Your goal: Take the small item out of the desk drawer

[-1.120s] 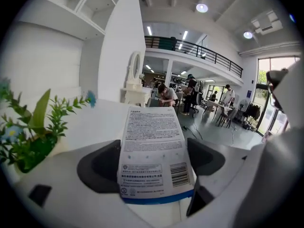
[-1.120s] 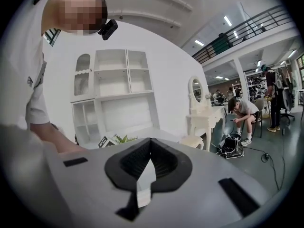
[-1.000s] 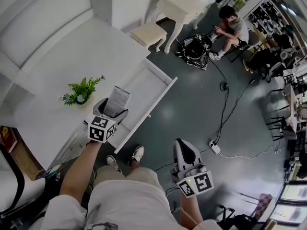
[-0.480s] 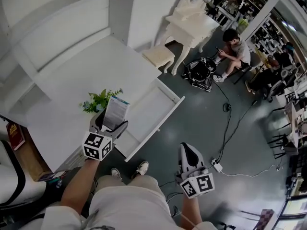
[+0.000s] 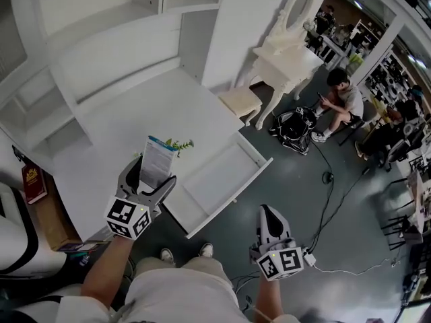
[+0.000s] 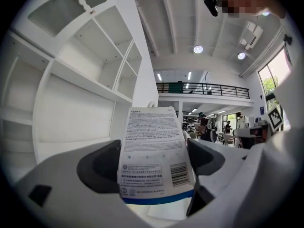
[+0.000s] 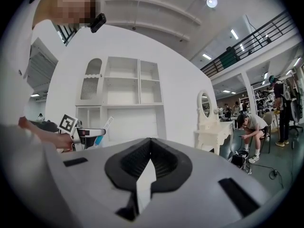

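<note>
The left gripper (image 5: 149,180) grasped an upright printed packet (image 5: 157,161) above the white worktop (image 5: 128,113), beside the pulled-out drawer (image 5: 212,177). The right gripper (image 5: 268,215) was clenched on nothing.

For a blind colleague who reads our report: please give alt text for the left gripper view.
The left gripper holds a white packet upright between its jaws, printed text and barcode facing the camera. Behind it stand white shelves.
</note>
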